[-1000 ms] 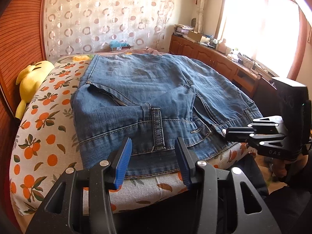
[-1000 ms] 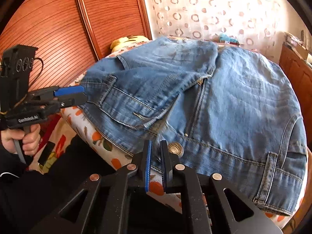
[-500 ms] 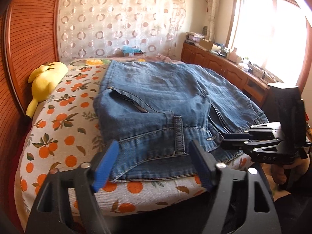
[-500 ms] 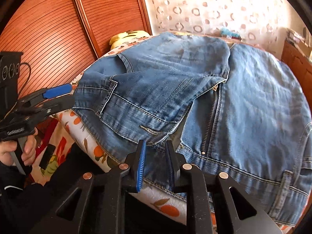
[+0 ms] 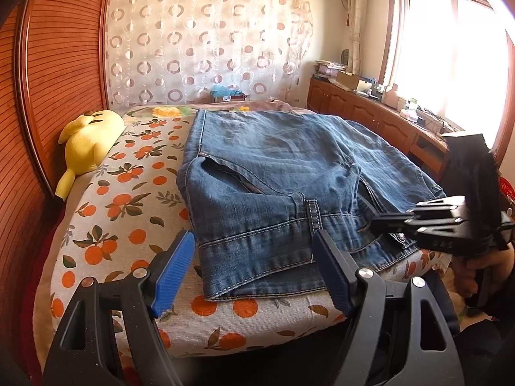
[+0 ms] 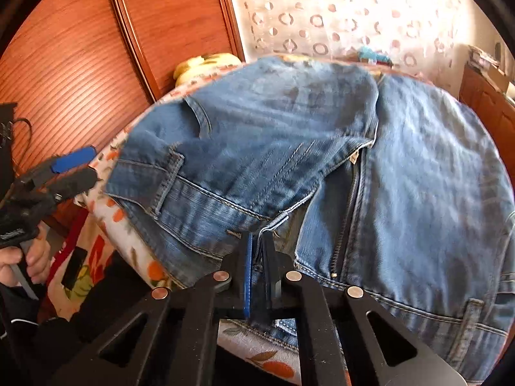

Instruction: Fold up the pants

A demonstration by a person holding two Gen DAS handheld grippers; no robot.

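Lying across the bed (image 5: pixel 96 251), the jeans (image 5: pixel 289 173) spread waist-first toward you, their waistband at the near edge of the orange-print sheet. One side of the front is turned over onto the other, the zipper (image 6: pixel 346 212) open between them. Your left tool (image 5: pixel 254 268) stands released, jaws wide, its blue pads either side of the waistband corner but not touching the denim; nothing is between them but air above the hem edge. Your right tool (image 6: pixel 257 257) is clenched on the waistband near the fly: a fold of denim sits pinched between the pads, which have just been closing on it. In the left wrist view that same tool reaches in from the right onto the waistband, beside the metal button (image 5: pixel 400 238). A yellow plush toy (image 5: pixel 87 141) lies well apart from the jeans, against the wooden headboard (image 5: pixel 58 74). Behind the bed hangs a circle-patterned curtain (image 5: pixel 206 41).
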